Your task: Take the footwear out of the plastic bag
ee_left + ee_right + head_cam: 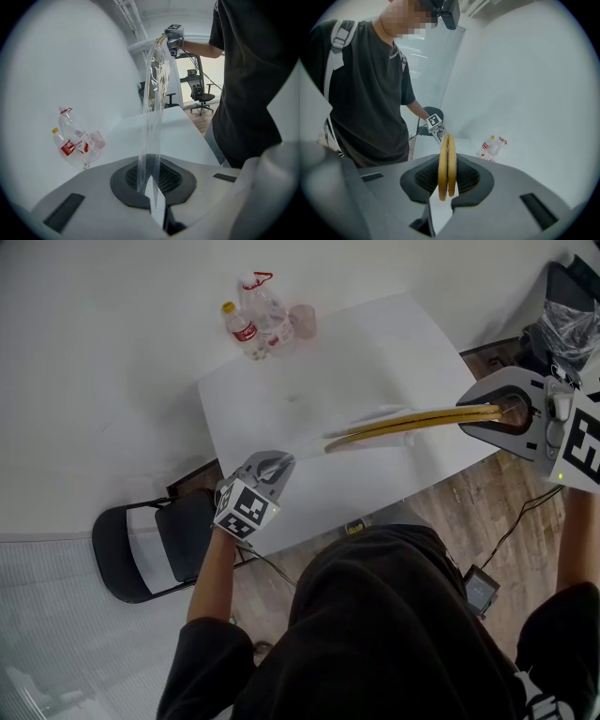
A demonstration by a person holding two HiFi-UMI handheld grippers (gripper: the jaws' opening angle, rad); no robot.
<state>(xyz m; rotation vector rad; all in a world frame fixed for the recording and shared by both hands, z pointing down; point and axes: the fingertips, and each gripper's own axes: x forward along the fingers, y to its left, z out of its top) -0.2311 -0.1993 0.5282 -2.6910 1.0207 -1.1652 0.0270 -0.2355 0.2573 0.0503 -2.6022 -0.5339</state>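
The clear plastic bag [153,136] is being pinched at one end by the left gripper [279,465], whose jaws are being kept tight together on the thin film. This gripper is being held over the near left part of the white table [375,343].

From there the bag is being held taut, and it is running up and across above the table toward the right gripper [483,412]. The footwear [412,420] is a pair of flat yellow slippers, laid sole against sole and seen edge on. It is being clamped at one end between the right gripper's jaws, which are being kept narrow, only as far apart as the two thin soles. This gripper is being held in the air just past the table's right edge, so the slippers are hanging level above the table's right half and are touching nothing on it. Their free end is pointing toward the left gripper, and the bag's film is lying around that end, so the pair is partly inside the bag.

Two clear plastic bottles [255,320] and a pinkish cup [302,322] are standing close together at the table's far left corner, well apart from both grippers. A black chair [141,549] is standing on the floor by the table's near left corner.
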